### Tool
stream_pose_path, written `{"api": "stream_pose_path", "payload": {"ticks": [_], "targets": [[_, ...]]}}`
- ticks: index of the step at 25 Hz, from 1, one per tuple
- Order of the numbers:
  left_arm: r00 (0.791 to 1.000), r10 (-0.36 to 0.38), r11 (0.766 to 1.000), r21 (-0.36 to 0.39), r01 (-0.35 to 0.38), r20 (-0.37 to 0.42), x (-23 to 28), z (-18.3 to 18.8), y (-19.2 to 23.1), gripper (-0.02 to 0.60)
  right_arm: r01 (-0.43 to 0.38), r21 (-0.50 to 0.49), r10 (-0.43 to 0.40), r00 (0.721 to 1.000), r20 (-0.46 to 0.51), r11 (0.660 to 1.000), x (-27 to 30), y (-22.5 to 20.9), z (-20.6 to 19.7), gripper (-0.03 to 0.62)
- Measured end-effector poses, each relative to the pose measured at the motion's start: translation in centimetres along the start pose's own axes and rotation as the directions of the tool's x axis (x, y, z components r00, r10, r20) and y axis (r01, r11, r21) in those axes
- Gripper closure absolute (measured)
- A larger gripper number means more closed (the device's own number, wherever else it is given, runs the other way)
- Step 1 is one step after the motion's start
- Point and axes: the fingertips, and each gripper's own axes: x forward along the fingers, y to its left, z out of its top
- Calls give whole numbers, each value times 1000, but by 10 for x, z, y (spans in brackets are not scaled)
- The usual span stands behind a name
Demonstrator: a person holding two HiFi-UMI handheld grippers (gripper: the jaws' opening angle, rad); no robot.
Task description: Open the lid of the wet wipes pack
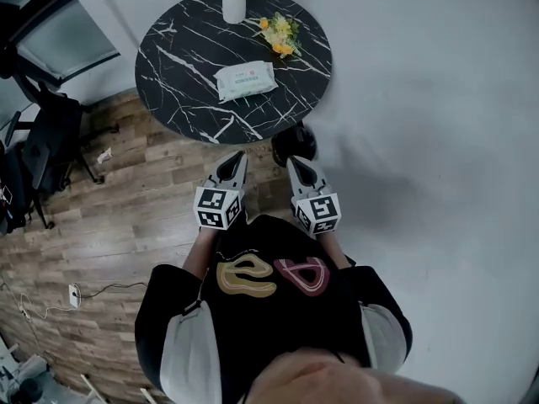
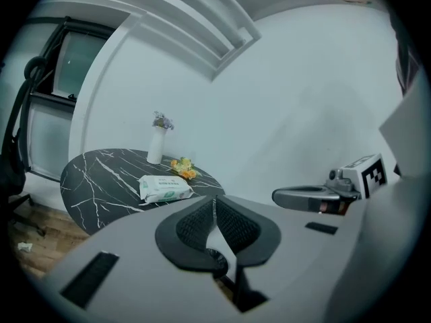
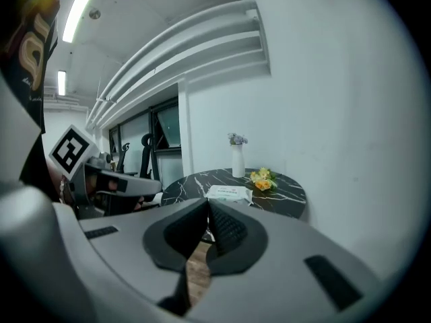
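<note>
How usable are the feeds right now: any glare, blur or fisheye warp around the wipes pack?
Head view: even light, wet wipes pack sharp but small, no glare on the table. Left gripper view: strong fisheye, black corners, pack clear. Right gripper view: same warp, bright ceiling lamp at top left, pack small.

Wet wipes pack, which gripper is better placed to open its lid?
Left, probably: the left gripper lines up with the wet wipes pack; the right gripper sits further aside. Both are shut, short of the table.
</note>
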Motion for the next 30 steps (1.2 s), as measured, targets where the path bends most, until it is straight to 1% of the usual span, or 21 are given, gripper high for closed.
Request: {"api": "stream_pose_path", "payload": {"ticks": [2,7,11,14,16,19,24,30], "targets": [[1000,0,1000,-7,0,-3,7,6,19,555,5,-29,-6,1000,-19,1000,21,3,3,582],[1000,10,1000,-7,-10,-8,22,24,67,555,6,-18,-7,1000,-13,1000,73,6,20,580],[999,31,1000,-2,-31,-30,30,31,104,555,20,-32,-20,1000,-4,999,108,3,34,580],[998,37,999,-4,-37,-54,38,30,121,555,26,-56,-27,1000,-7,998,124,0,41,580],[998,32,999,-2,-33,-55,41,33,128,555,23,-79,-24,1000,-14,997,134,0,44,580],[998,28,1000,-3,-28,-51,48,38,136,554,-3,-126,-2,999,-36,992,150,0,49,574],[997,43,999,-14,-44,-69,61,46,151,555,-46,-207,30,997,-77,977,177,-8,60,559],[990,107,993,-44,-111,-88,84,52,171,554,-116,-292,74,986,-152,949,215,-29,62,538]]}}
